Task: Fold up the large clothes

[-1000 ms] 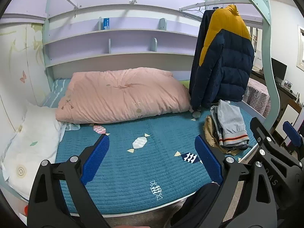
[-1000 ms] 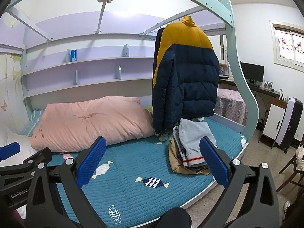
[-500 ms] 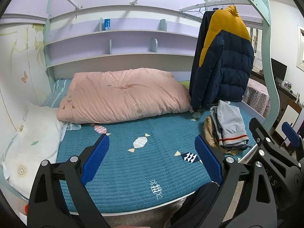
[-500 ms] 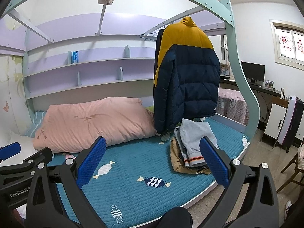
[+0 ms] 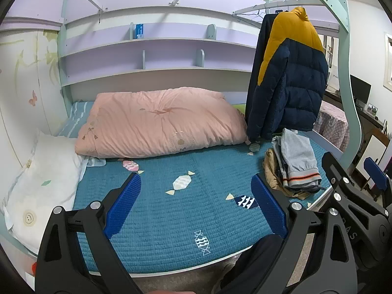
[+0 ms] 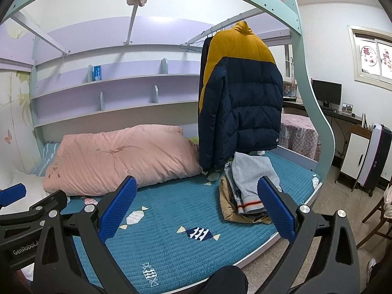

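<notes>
A navy and yellow puffer jacket hangs from a rail at the right end of the bed; it also shows in the right wrist view. Below it a pile of clothes, grey trousers on top of a tan garment, lies on the teal bedspread; the pile also shows in the right wrist view. My left gripper is open and empty, held above the bed's near edge. My right gripper is open and empty, to the right of the left one and short of the pile.
A pink folded duvet lies along the back of the bed, a white pillow at the left. Lilac shelves run behind. The mint bed frame post, a desk with a monitor and a suitcase stand at the right.
Both grippers have shifted slightly; the view has drifted a little to the left and closer. Both stay open and empty.
</notes>
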Demonstrator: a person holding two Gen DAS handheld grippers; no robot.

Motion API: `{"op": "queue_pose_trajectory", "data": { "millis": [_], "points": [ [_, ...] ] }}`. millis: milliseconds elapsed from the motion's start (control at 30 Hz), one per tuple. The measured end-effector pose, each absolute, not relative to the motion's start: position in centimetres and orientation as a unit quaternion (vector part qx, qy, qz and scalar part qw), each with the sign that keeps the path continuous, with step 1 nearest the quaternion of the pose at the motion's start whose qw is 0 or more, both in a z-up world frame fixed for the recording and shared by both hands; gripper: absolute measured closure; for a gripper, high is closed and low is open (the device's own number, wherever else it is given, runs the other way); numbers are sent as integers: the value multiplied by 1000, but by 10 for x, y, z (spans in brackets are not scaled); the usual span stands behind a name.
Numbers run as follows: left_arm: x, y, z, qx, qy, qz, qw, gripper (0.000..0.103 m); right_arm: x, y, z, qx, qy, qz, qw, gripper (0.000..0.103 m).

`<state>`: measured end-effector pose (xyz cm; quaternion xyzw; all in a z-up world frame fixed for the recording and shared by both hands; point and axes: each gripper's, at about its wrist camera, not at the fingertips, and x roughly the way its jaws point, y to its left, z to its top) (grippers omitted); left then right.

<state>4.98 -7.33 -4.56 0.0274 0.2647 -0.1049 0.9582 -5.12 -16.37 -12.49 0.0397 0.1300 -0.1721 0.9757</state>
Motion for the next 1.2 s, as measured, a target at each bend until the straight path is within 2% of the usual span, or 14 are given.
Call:
{"op": "queue_pose_trajectory", "data": {
  "millis": [1200],
  "points": [
    [48, -70, -48, 26, 268, -102, 958, 11, -47, -168, -126, 36, 136, -164, 976, 8]
  ]
}}
